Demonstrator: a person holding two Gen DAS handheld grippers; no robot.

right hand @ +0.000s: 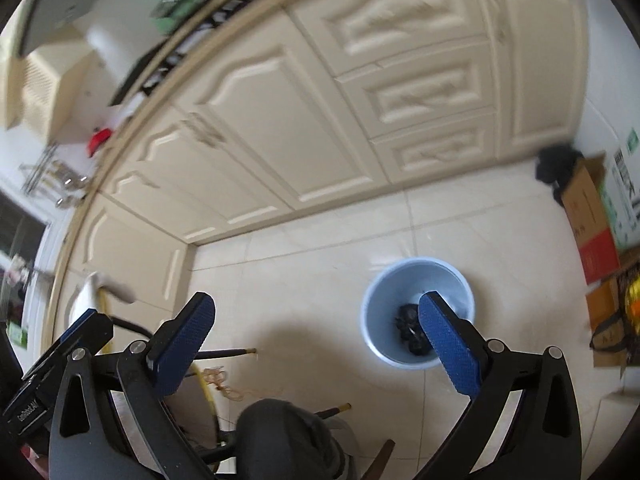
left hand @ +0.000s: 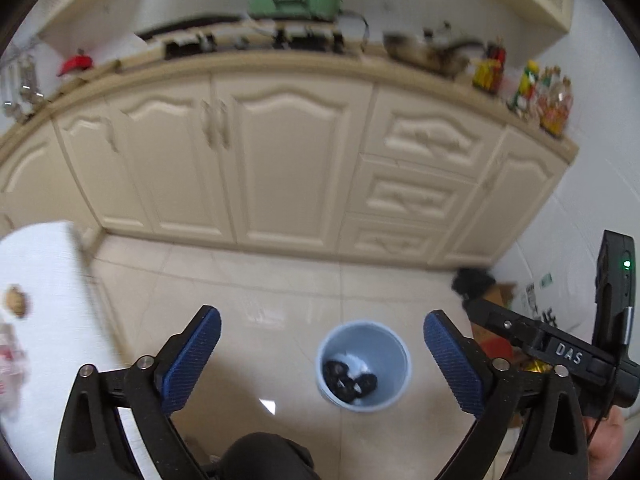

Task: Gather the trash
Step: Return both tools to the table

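Now both tools stand wide open and empty: the left gripper point(left hand: 322, 360) has only bare floor and the bin between its blue pads, and the right gripper point(right hand: 316, 350) likewise grips nothing, though its right pad overlaps the bin's mouth in the right wrist view. One pale blue bin point(left hand: 390, 346) stands upright on the tiled floor point(left hand: 248, 280), out in the open and well clear of the foot of the cream cabinets point(left hand: 288, 152). Inside it lie dark crumpled pieces of trash point(left hand: 350, 378); the left view suggests about three lumps, but blur keeps the count uncertain. The bin lies ahead of and below both grippers, nearer the right pad of each, so each tool points down at an angle toward it, with neither clearly nearer. More trash to collect most likely sits on the white table point(left hand: 44, 264) at the left edge of the left view, where one small brown round thing point(left hand: 17, 300) lies near the table's edge and a blurred wrapper lies closer to the corner; the left gripper is the nearer one for those. One dark knee point(right hand: 280, 436) shows at the bottom between the fingers. One cardboard box stack point(right hand: 592, 216) stands against the wall to the right.
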